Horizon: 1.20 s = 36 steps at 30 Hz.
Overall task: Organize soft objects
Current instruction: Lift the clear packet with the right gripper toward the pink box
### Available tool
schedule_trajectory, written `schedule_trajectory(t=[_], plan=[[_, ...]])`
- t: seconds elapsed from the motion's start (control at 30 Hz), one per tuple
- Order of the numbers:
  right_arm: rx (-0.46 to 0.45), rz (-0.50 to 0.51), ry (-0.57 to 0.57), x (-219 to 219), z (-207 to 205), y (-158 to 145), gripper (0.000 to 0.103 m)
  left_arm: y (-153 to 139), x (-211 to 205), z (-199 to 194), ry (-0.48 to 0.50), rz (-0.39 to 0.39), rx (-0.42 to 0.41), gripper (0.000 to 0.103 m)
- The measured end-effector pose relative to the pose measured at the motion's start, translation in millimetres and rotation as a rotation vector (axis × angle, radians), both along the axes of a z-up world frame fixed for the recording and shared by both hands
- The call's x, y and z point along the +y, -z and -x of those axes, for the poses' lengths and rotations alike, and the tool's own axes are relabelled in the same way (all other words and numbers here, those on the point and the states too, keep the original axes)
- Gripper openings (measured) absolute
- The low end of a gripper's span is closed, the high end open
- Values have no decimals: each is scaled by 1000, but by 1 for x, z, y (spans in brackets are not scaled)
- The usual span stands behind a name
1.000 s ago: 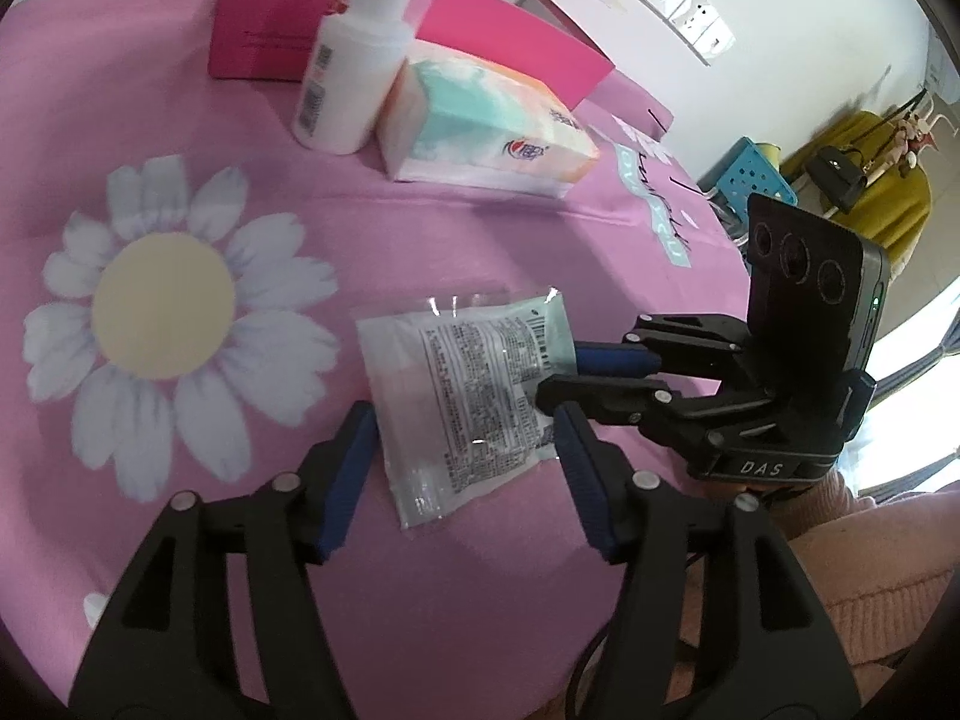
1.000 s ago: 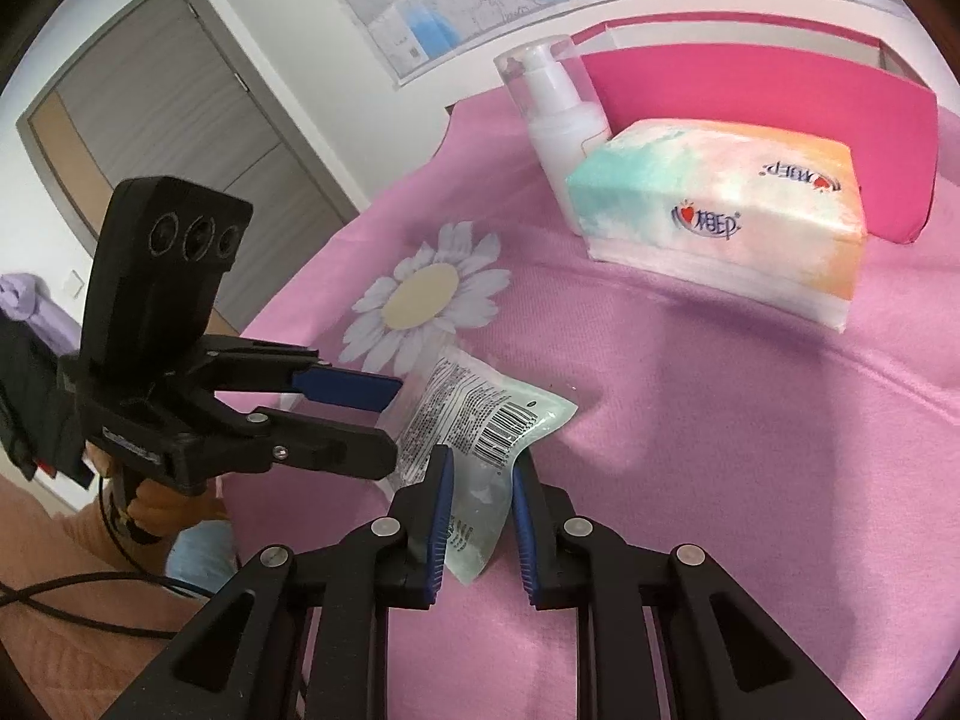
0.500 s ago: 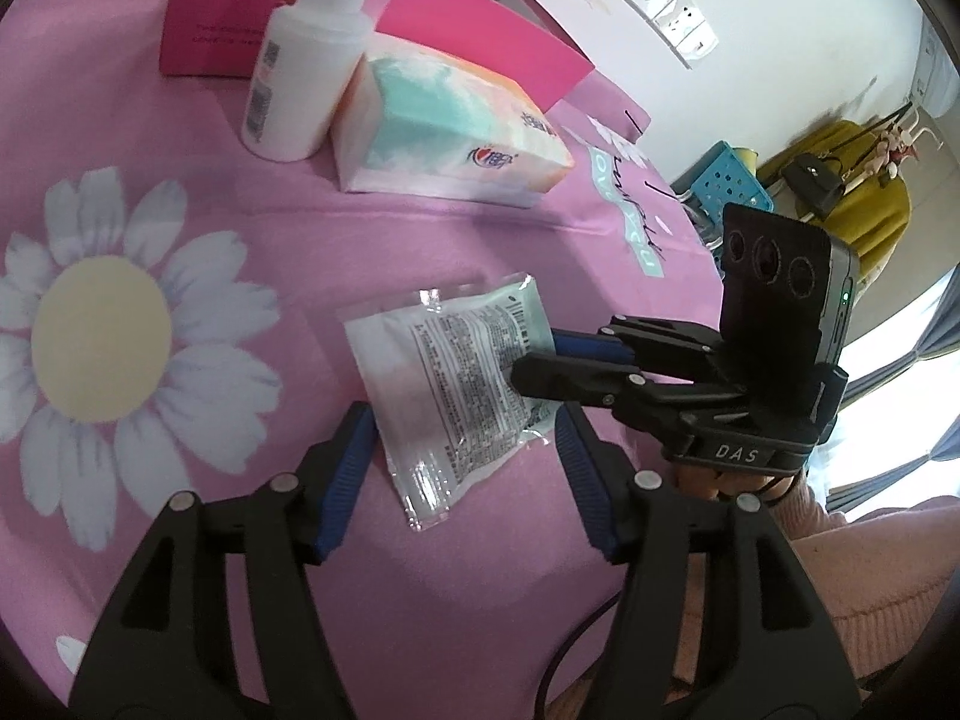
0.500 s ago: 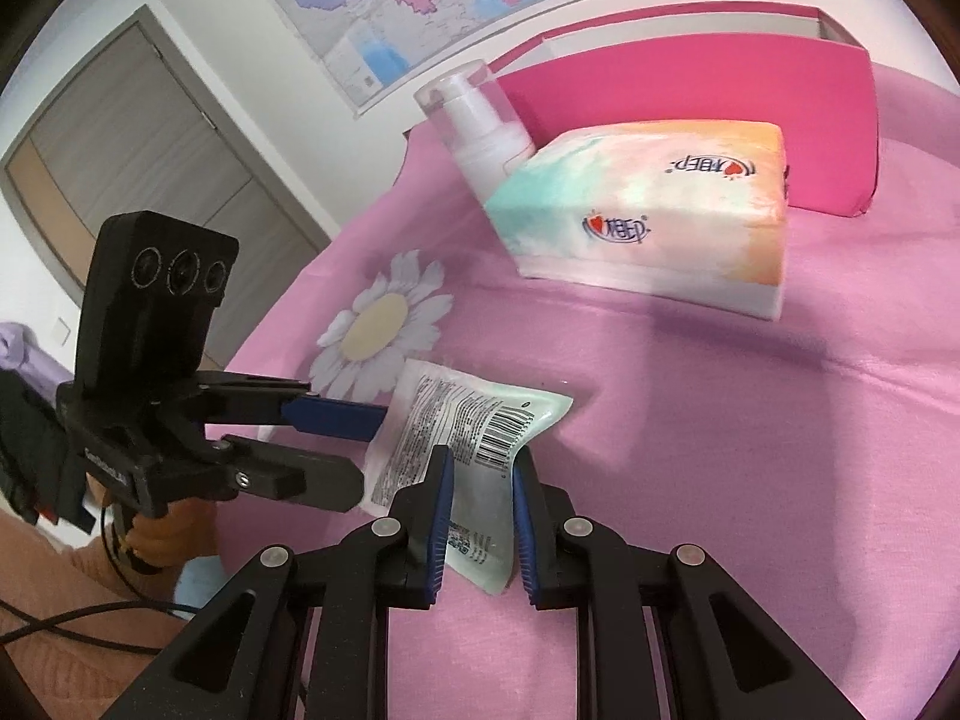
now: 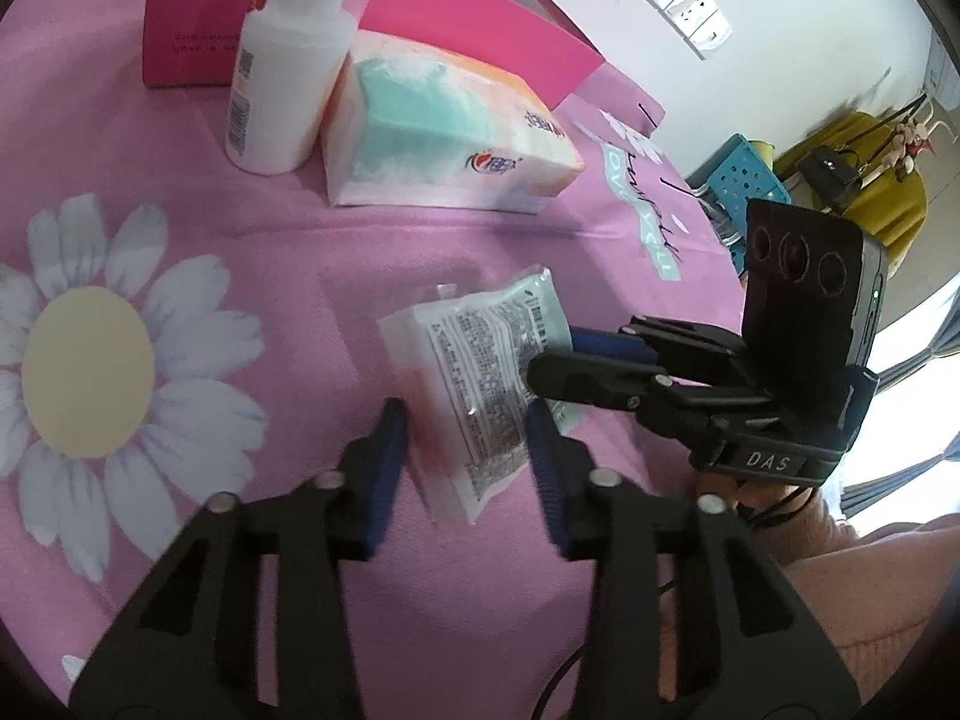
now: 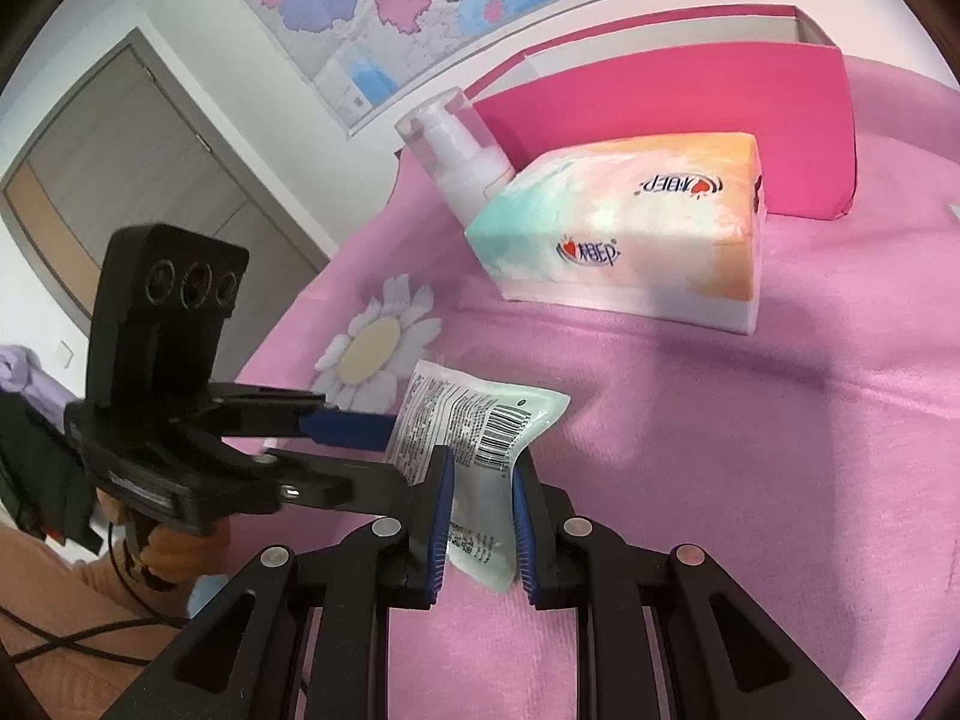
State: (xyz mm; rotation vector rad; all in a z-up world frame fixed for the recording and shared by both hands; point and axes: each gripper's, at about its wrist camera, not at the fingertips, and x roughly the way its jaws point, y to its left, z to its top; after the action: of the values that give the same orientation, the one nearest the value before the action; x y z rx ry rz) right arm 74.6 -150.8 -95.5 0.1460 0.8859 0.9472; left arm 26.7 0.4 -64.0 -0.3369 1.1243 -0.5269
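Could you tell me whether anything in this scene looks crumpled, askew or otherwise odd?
Only the wet-wipe sachet: pinched in the right tongs, it buckles and lifts off the pink cloth while the left tongs close around it.

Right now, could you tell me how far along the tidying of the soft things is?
Nothing looks put away yet. The tissue pack and pump bottle stand on the pink cloth in front of the pink box. In hand: the right claw grips the small printed sachet, while the left claw is closing around its other end. Placing everything remains.
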Motion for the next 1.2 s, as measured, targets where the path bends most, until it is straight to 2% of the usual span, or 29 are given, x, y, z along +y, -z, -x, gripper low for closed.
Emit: schedule_trajectory(t=[0.37,0.57,0.8,1.2], plan=[[-6,-26,7,-4,-5,-8,18,-15,-5,-1,-18,-65,-41,40],[-32,-43,13,-12,-3,-20,18,-34,-13,-4,-5,-107,-96,40],[-72,-57,24,-21,-1,-38,18,-49,-17,-7,-5,-125,-142,40],[-94,-70,40,-27,-2,-47,18,-58,-21,-10,2,-140,-172,40]])
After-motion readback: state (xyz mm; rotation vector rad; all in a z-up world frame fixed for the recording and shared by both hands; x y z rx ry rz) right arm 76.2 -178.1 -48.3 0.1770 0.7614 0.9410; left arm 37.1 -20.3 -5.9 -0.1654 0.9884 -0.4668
